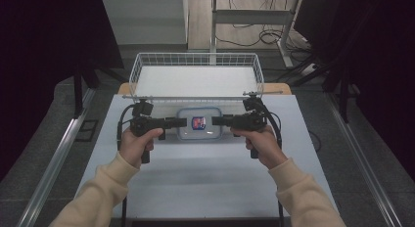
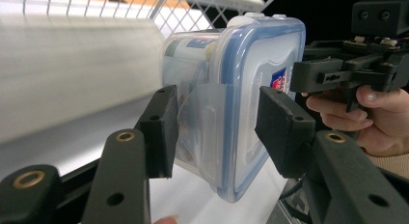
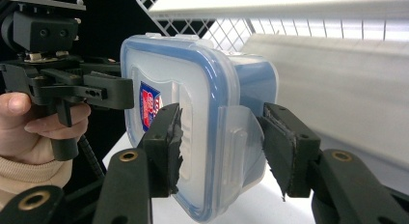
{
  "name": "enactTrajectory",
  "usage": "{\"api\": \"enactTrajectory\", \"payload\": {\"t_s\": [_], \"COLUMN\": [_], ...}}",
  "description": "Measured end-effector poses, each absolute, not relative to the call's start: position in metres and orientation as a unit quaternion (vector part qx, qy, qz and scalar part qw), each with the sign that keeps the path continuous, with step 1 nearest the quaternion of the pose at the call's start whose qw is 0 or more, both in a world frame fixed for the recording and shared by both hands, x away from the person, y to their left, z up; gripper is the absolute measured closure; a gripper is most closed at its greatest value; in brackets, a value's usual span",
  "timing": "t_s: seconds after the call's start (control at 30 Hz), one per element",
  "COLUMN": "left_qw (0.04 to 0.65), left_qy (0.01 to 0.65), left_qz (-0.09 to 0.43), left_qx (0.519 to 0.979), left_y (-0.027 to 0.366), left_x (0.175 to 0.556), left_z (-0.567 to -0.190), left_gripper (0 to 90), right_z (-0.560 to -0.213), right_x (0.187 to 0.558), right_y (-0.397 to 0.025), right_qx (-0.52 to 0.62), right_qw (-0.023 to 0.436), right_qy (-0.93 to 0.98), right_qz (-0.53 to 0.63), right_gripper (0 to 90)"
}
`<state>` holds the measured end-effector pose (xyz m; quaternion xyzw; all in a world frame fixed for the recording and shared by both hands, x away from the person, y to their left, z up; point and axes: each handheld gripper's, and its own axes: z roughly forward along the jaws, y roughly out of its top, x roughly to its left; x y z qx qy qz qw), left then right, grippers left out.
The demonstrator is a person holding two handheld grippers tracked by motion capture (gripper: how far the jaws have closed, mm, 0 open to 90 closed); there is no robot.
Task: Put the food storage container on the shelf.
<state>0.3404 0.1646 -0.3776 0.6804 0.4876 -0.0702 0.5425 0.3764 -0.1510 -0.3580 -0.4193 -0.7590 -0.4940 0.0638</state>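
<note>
A clear plastic container [image 1: 198, 123] with a blue-rimmed lid and a red and blue label lies mid-table. My left gripper [image 1: 183, 122] meets its left end and my right gripper [image 1: 215, 121] its right end. In the left gripper view, the container [image 2: 241, 89] sits between the jaws of my left gripper [image 2: 222, 132], one pad on the lid face, the other against the side latch flap [image 2: 202, 113]. In the right gripper view, my right gripper [image 3: 222, 137] clamps the container [image 3: 202, 79] the same way, at its other latch flap [image 3: 241, 137].
A white wire basket [image 1: 139, 65] stands just behind the container at the table's far edge. The white table [image 1: 195, 168] has bare room toward the person. Each gripper view shows the opposite gripper, right [image 2: 333, 74] and left [image 3: 87, 91], with its hand.
</note>
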Motion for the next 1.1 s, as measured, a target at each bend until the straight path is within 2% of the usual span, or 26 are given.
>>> {"api": "enactTrajectory", "payload": {"t_s": [0.57, 1.1], "left_qw": [0.554, 0.545], "left_qy": [0.48, 0.484], "left_qz": [-0.062, -0.067], "left_qx": [0.677, 0.681], "left_y": [0.175, 0.179], "left_x": [0.372, 0.419], "left_z": [-0.337, -0.316], "left_gripper": [51.2, 51.2], "right_z": [-0.311, -0.293], "right_x": [0.409, 0.455], "right_y": [-0.14, -0.136], "right_qx": [-0.405, -0.41], "right_qw": [0.049, 0.061], "right_qy": [-0.766, -0.761], "right_qz": [-0.497, -0.499], "right_gripper": [49.9, 49.9]}}
